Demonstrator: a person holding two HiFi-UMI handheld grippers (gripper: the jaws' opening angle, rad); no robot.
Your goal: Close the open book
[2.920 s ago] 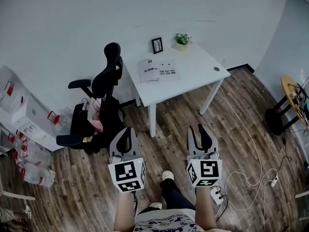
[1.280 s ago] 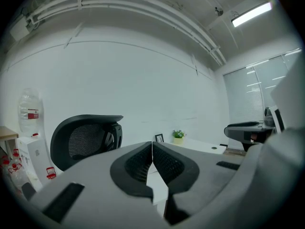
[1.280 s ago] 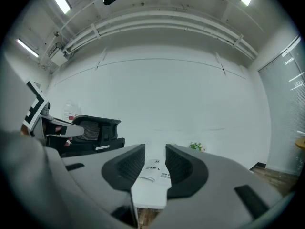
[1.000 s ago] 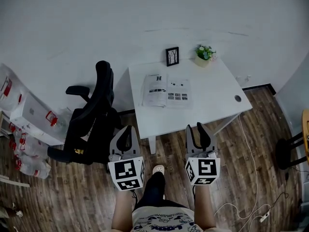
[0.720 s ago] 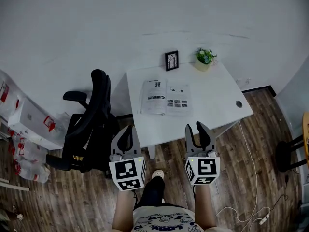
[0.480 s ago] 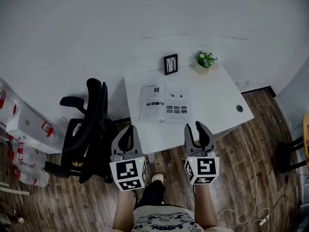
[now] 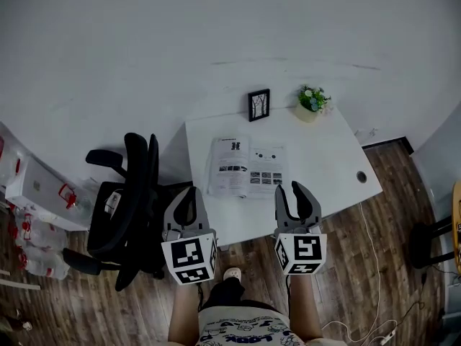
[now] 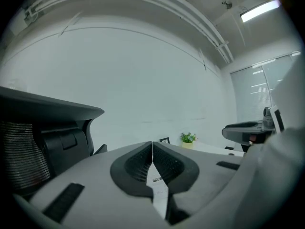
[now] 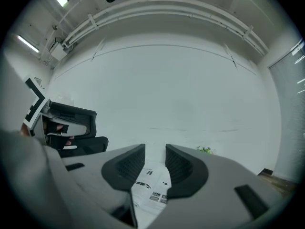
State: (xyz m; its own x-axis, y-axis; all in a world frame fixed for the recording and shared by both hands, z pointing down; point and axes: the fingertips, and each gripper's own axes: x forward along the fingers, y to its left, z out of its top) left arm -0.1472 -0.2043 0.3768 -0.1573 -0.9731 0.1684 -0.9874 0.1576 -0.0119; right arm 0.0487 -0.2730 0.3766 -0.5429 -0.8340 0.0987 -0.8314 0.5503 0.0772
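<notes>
An open book with printed pages lies flat on the white table, towards its left side. My left gripper hangs at the table's near edge, left of the book, with its jaws together and nothing in them. My right gripper is at the near edge just right of the book, jaws apart and empty. In the right gripper view the book shows through the gap of my right gripper. In the left gripper view my left gripper has its tips touching.
A small black picture frame and a potted plant stand at the table's far edge by the white wall. A black office chair stands left of the table. White boxes sit on the wooden floor at far left; cables trail right.
Both grippers have come forward to the table's near edge, which was farther off before. The book, frame and plant now sit closer. Jaw openings look unchanged.
</notes>
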